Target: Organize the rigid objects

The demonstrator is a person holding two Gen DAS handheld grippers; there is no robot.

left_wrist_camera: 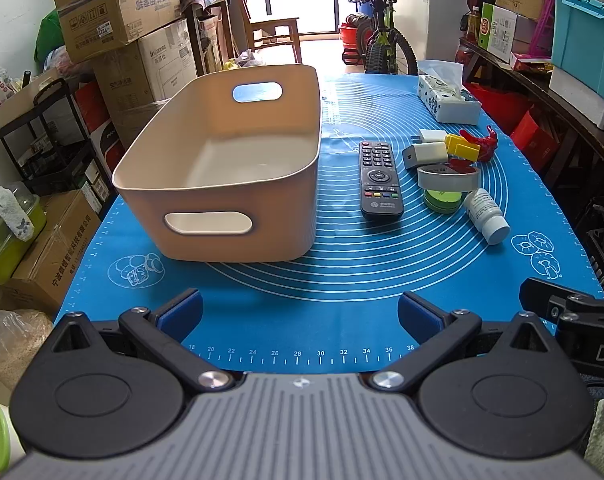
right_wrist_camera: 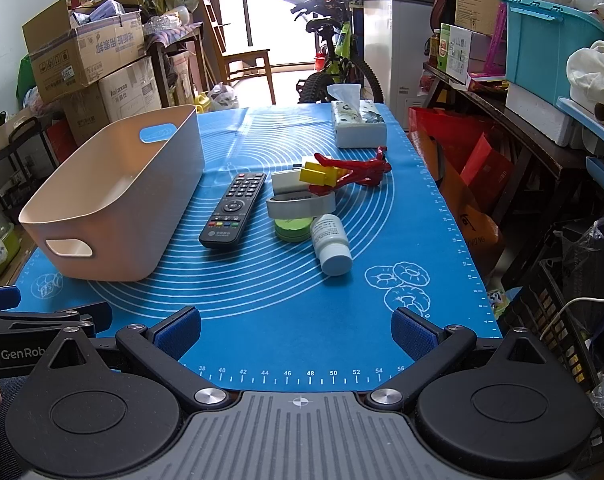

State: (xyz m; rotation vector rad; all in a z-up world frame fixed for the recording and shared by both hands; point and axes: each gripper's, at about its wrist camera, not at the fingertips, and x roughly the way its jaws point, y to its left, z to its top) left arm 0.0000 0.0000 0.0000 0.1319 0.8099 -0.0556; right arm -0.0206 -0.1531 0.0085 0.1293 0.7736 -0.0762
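Both tools hung low over the near edge of the surface, the left tool point(left_wrist_camera: 300, 312) and the right tool point(right_wrist_camera: 296, 330) each spread wide with nothing between the blue pads. A blue mat point(left_wrist_camera: 341, 264) covered the surface. On its left side stood a beige bin point(left_wrist_camera: 222, 168), its inside bare as far as could be seen, though the near wall hid part of the floor. Just right of the bin lay a black remote point(left_wrist_camera: 379, 178), lengthwise, apart from the bin wall. Right of the remote sat a tight cluster: a tape roll point(right_wrist_camera: 300, 205) rested tilted on a green tin point(right_wrist_camera: 294, 229), hiding most of the tin's lid; a white bottle point(right_wrist_camera: 330, 244) lay on its side touching the tin, cap toward the camera. Behind the roll were a white block point(left_wrist_camera: 427, 153), a yellow piece point(right_wrist_camera: 317, 174) and a red figure point(right_wrist_camera: 361, 170), so overlapped that which touched which could not be told, and the figure's shape was hard to make out. A tissue box point(right_wrist_camera: 359, 126) stood at the far right end. The right tool's body was cut off at the left wrist view's right edge.
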